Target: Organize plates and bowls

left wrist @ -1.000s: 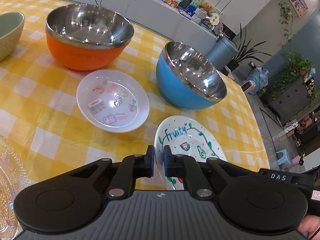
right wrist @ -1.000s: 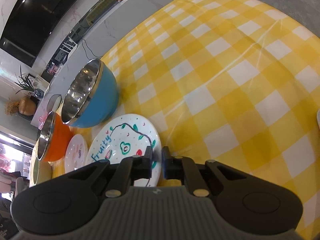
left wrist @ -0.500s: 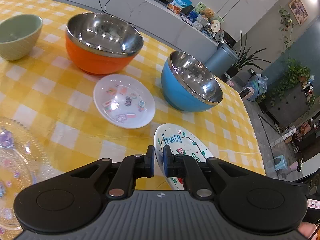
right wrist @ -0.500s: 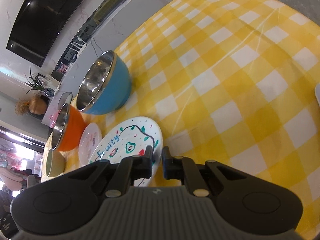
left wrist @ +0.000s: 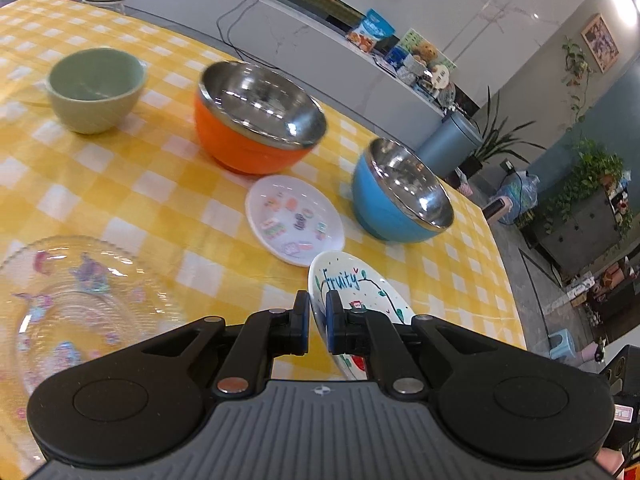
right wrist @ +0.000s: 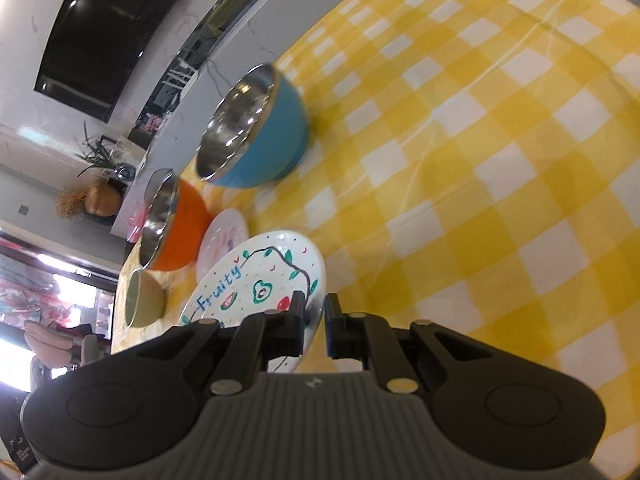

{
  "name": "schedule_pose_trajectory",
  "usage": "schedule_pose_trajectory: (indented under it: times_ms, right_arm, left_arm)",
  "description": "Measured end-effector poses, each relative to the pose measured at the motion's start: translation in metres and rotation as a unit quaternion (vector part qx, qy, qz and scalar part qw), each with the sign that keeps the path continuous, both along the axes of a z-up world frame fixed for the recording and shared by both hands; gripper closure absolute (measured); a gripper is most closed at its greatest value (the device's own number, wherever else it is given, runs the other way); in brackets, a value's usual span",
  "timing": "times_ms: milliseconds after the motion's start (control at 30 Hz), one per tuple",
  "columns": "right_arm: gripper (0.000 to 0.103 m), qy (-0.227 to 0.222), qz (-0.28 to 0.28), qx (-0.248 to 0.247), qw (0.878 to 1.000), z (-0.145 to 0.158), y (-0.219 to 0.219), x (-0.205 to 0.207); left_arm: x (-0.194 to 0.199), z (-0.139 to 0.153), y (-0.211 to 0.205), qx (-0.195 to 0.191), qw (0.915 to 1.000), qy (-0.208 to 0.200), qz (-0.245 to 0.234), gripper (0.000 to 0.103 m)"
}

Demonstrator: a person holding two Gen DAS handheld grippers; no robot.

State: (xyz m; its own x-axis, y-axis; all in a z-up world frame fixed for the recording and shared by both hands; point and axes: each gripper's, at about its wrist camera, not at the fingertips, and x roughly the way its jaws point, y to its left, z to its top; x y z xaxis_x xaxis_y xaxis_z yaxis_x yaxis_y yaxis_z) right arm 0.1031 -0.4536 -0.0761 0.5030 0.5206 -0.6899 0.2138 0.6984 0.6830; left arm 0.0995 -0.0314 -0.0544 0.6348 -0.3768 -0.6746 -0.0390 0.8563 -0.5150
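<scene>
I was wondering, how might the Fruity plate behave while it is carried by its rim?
The Fruity plate looks like glazed ceramic, so probably rigid and breakable. Its glossy rim may slip, though the left claw and right claw each pinch an edge. It already looks tilted, so it could pivot.

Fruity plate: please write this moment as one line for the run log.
step: carrying Fruity plate | left hand-held gripper: shut on its rim | right hand-held gripper: shut on its rim | plate: tilted, above the tablecloth
</scene>
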Motion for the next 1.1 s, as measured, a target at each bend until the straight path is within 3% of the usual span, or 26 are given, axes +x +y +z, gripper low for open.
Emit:
schedule_pose_trajectory:
  times_ms: [667, 1100]
  right_arm:
    - [0.095, -0.016, 0.078, 0.041, 0.996, -0.002, 0.107, -0.003]
    - [0.095, -0.027, 0.132, 0.017, 0.991, -0.007, 0.154, 0.003]
  left_arm:
    - [-0.043, 0.015, 0.103, 0.013, 0.9951, 0.01, 0.098, 0.095]
    - [-0.059, -0.003, 0.136, 0.014, 0.9889, 0.047, 0.14, 0.093]
